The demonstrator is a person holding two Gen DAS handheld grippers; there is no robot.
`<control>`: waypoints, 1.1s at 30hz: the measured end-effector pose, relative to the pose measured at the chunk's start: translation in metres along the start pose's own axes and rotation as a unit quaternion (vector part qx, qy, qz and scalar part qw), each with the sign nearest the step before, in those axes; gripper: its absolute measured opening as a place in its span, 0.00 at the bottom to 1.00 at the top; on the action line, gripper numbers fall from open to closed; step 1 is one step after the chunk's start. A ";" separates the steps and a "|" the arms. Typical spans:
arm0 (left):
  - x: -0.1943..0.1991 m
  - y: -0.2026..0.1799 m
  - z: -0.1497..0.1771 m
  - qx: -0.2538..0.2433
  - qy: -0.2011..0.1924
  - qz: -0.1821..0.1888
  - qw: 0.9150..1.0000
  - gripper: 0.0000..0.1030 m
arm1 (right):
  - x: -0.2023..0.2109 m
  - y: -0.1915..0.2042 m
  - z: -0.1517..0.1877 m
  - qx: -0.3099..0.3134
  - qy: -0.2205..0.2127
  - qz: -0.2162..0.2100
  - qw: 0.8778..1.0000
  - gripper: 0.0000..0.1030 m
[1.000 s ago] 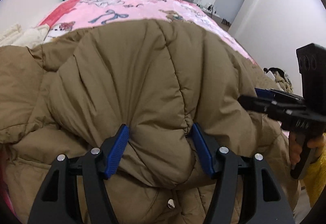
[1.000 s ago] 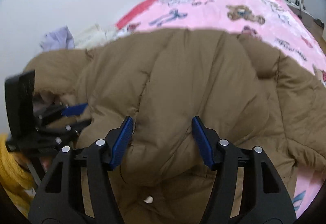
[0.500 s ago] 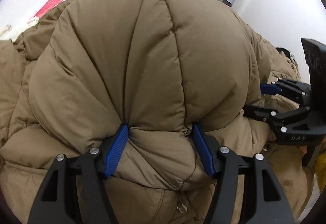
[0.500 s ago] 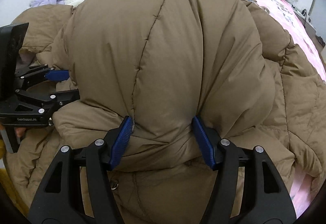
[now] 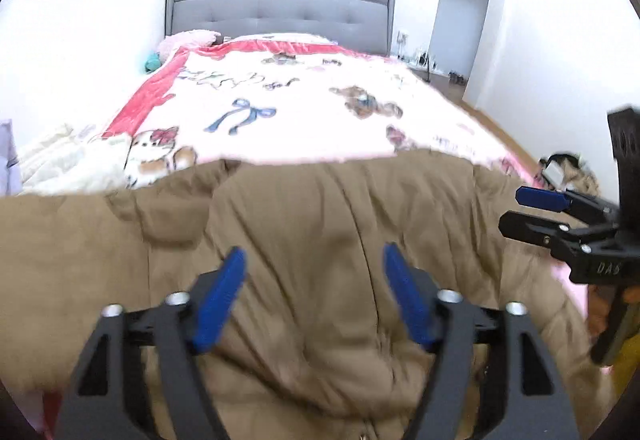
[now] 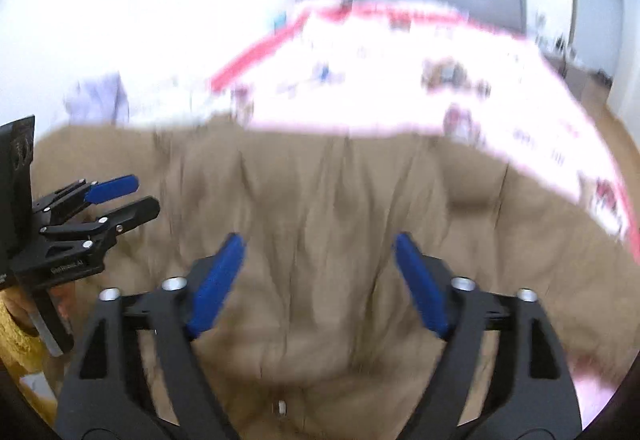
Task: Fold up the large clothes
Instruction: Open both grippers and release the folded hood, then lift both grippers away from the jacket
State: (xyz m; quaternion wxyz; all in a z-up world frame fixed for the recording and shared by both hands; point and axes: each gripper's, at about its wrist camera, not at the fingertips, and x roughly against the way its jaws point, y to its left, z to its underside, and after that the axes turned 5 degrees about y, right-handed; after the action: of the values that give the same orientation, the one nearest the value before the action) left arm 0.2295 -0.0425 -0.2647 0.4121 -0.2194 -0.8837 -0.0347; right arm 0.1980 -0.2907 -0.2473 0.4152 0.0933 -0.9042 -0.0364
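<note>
A brown puffer coat (image 5: pixel 320 224) is lying folded across the foot of the bed, filling the lower half of both wrist views from about 9 o'clock round to 3 o'clock. Beyond it, toward 12 o'clock, a pink blanket (image 5: pixel 288 112) printed with bows and bears is stretching away to a grey padded headboard (image 5: pixel 280 0).

The left gripper (image 5: pixel 314 300) is pointing forward and down over the coat, its black frame rising from 6 o'clock. Its jaws are opening and standing wide; the blue pads (image 5: pixel 220 304) are hanging clear of the fabric, with the coat lying beneath the gap but pinched by neither pad. In the right wrist view the same tool (image 6: pixel 116 196) is showing at 9 o'clock, side on, fingers parted, with a hand (image 6: pixel 16 304) in a yellow sleeve (image 6: pixel 20 344) gripping its handle.

The right gripper (image 6: pixel 320 280) is taking the same pose, angled down over the coat's quilted back. Its jaws are also opening wide, and its blue pads (image 6: pixel 420 284) are gripping nothing. From the left wrist view it (image 5: pixel 532 212) is sitting at 3 o'clock, level with its partner and well apart from it.

A pale crumpled cloth (image 5: pixel 64 160) is lying at 9 o'clock beside the blanket. The right wrist view is blurred.
</note>
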 end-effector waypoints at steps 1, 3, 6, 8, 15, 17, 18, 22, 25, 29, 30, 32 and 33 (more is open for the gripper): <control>-0.008 0.003 -0.006 0.004 0.011 0.012 1.000 0.78 | -0.009 -0.002 -0.007 0.002 0.005 0.003 1.000 0.76; -0.040 0.013 -0.015 0.007 0.051 0.017 0.999 0.78 | -0.040 -0.007 -0.015 0.014 0.034 0.021 0.999 0.70; -0.081 0.039 -0.012 0.026 0.101 0.022 0.994 0.78 | -0.084 -0.019 -0.014 0.018 0.094 0.035 0.995 0.66; -0.097 0.046 -0.009 0.021 0.126 0.035 0.991 0.78 | -0.100 -0.030 -0.009 0.007 0.112 0.031 0.993 0.66; -0.123 0.037 0.001 -0.035 0.145 0.015 0.989 0.78 | -0.125 -0.036 0.005 0.019 0.129 0.046 0.990 0.72; -0.122 0.035 0.001 -0.036 0.145 0.008 0.989 0.79 | -0.125 -0.036 0.006 0.019 0.129 0.048 0.990 0.73; -0.119 0.033 0.001 -0.042 0.142 -0.001 0.989 0.79 | -0.122 -0.035 0.006 0.018 0.127 0.049 0.991 0.73; -0.086 0.024 -0.001 -0.050 0.088 -0.029 0.994 0.79 | -0.088 -0.032 0.005 -0.009 0.086 0.022 0.996 0.74; -0.045 0.011 0.008 -0.046 0.036 -0.007 0.998 0.79 | -0.040 -0.018 0.016 0.004 0.024 0.002 1.000 0.86; -0.027 -0.011 0.030 -0.076 0.046 0.011 0.996 0.79 | -0.015 0.007 0.044 0.065 0.044 -0.005 0.997 0.85; -0.029 -0.015 0.037 -0.086 0.057 0.009 0.995 0.79 | -0.019 0.012 0.052 0.079 0.062 -0.008 0.995 0.83; -0.040 -0.020 0.052 -0.100 0.085 -0.003 0.991 0.79 | -0.036 0.018 0.066 0.109 0.101 0.000 0.989 0.71; -0.048 -0.020 0.059 -0.103 0.099 -0.013 0.990 0.79 | -0.043 0.020 0.073 0.123 0.114 0.015 0.986 0.71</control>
State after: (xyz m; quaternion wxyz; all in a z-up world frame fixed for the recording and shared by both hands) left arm 0.2062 -0.0634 -0.3362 0.4724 -0.2448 -0.8329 -0.1522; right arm 0.1675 -0.2637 -0.3245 0.5017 0.1338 -0.8496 0.0926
